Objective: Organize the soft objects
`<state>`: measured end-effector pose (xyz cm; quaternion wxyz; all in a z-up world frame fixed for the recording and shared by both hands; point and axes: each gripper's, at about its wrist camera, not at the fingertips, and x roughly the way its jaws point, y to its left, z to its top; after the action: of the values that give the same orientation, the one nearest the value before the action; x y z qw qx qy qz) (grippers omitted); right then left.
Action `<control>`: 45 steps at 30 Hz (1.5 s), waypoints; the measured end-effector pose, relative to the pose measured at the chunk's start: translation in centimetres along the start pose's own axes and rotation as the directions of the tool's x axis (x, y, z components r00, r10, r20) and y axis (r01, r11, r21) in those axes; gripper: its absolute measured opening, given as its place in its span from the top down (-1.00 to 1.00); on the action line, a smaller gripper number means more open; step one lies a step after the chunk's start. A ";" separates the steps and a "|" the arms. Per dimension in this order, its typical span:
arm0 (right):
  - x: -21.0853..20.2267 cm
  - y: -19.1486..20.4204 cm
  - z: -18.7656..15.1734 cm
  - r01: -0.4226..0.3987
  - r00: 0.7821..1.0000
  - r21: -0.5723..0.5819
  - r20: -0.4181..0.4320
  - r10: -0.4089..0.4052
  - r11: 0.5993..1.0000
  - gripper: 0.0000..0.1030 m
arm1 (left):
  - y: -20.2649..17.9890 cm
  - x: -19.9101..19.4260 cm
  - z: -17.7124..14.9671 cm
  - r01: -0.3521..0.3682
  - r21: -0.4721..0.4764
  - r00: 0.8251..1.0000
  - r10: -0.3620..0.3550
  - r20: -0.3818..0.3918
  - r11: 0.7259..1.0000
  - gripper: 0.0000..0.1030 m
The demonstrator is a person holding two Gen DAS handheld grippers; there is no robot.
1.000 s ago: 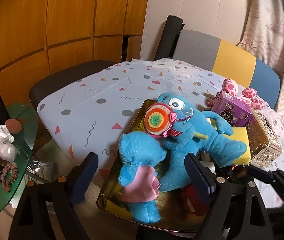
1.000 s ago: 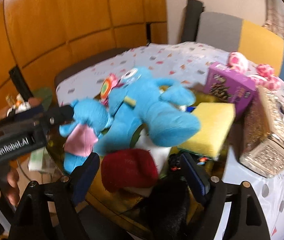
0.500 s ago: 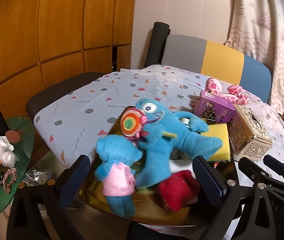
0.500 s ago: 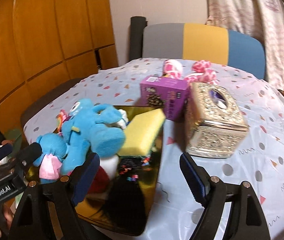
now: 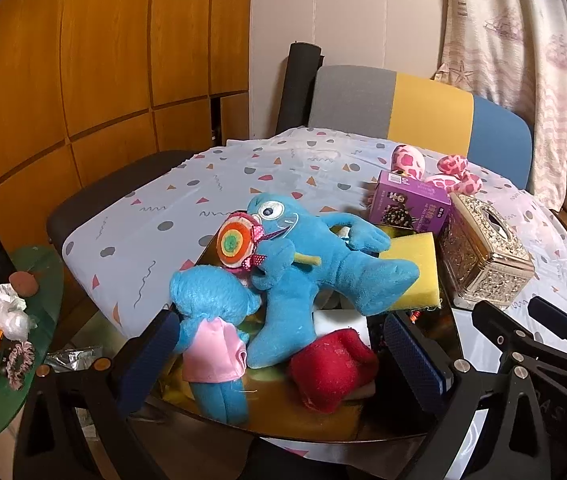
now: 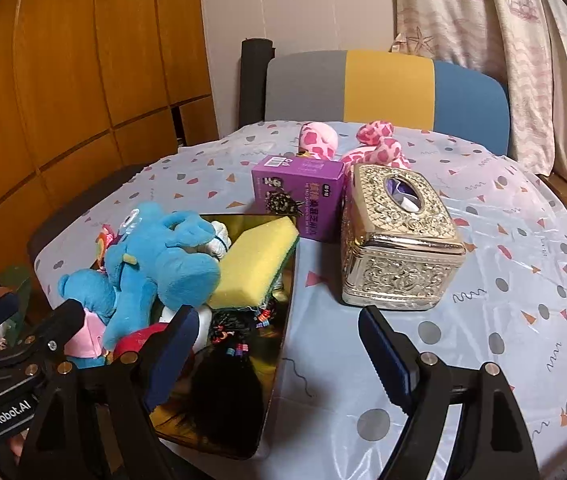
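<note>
Tray: the gold tray [image 5: 315, 428] sits at the lower centre of the left view and holds the soft things heaped together, which looks like the gathering spot for the task.
Big blue plush: the big blue plush [image 5: 315, 268] sprawls across the pile, its legs resting on the yellow sponge [image 5: 415, 264], so it is propped rather than lying flat.
Small blue doll: the small blue doll [image 5: 211, 320] leans at the tray's near left edge, just beside the red plush [image 5: 331, 372].
Pink giraffe: the pink giraffe [image 6: 375, 144] lies in the upper middle of the right view, behind the purple box [image 6: 299, 196] and well apart from the tray, so probably not yet sorted.
Left gripper: the left gripper [image 5: 283, 356] stands spread wide with nothing clamped, framing the doll and red plush.
Right gripper: the right gripper [image 6: 279, 348] has its fingers apart and empty, over the tray's right edge and the tablecloth [image 6: 503, 300], with the gold tissue box [image 6: 399, 240] beyond.
</note>
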<state>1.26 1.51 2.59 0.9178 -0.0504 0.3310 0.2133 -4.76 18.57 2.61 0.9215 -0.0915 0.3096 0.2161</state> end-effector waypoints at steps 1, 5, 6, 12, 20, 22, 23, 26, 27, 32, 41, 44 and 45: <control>0.0 -0.1 0.0 0.002 1.000 0.003 -0.001 -0.002 1.000 -0.62 | 0.0 0.0 0.0 -0.003 -0.001 1.000 0.003 -0.001 1.000 -0.99; 0.0 -0.3 -0.2 0.010 1.000 0.010 -0.001 -0.010 1.000 -0.63 | 0.1 0.0 -0.1 -0.006 -0.002 1.000 0.006 -0.003 1.000 -0.99; 0.0 -0.3 -0.1 0.010 1.000 0.010 -0.001 -0.010 1.000 -0.63 | 0.2 0.0 -0.1 -0.006 -0.003 1.000 0.006 -0.004 1.000 -0.99; 0.0 -0.3 -0.2 0.007 1.000 0.009 -0.003 -0.007 1.000 -0.63 | 0.3 0.1 -0.2 -0.006 -0.008 1.000 0.006 -0.009 1.000 -0.99; 0.2 -0.3 -0.3 0.006 1.000 0.011 -0.009 -0.006 1.000 -0.63 | 0.4 0.3 -0.3 -0.012 -0.014 1.000 0.011 -0.014 1.000 -0.99; 0.2 -0.3 -0.3 0.005 1.000 0.011 -0.009 -0.005 1.000 -0.63 | 0.4 0.3 -0.3 -0.014 -0.013 1.000 0.013 -0.016 1.000 -0.99; 0.2 -0.4 -0.3 0.004 1.000 0.011 -0.009 -0.004 1.000 -0.63 | 0.4 0.3 -0.3 -0.014 -0.013 1.000 0.014 -0.016 1.000 -0.99; 0.2 -0.4 -0.3 0.004 1.000 0.011 -0.010 -0.004 1.000 -0.62 | 0.4 0.3 -0.3 -0.014 -0.013 1.000 0.014 -0.017 1.000 -0.99; 0.2 -0.4 -0.3 0.005 1.000 0.012 -0.010 -0.005 1.000 -0.63 | 0.5 0.3 -0.4 -0.015 -0.016 1.000 0.014 -0.018 1.000 -0.99; 0.1 -0.4 -0.4 0.007 1.000 0.013 -0.011 -0.006 1.000 -0.63 | 0.5 0.4 -0.4 -0.016 -0.019 1.000 0.016 -0.021 1.000 -0.99; 0.1 -0.4 -0.4 0.006 1.000 0.013 -0.012 -0.006 1.000 -0.63 | 0.4 0.4 -0.6 -0.019 -0.011 0.999 0.018 -0.027 1.000 -0.99; 0.1 -0.4 -0.4 0.008 1.000 0.015 -0.010 -0.008 1.000 -0.63 | 0.4 0.4 -0.5 -0.018 -0.013 0.999 0.018 -0.028 1.000 -0.99; 0.1 -0.4 -0.4 0.010 1.000 0.016 -0.010 -0.009 1.000 -0.63 | 0.4 0.4 -0.5 -0.019 -0.011 0.999 0.018 -0.027 1.000 -0.99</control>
<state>1.25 1.04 2.19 0.9175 -0.0458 0.3370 0.2061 -4.94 18.92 1.94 0.9146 -0.0970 0.3217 0.2251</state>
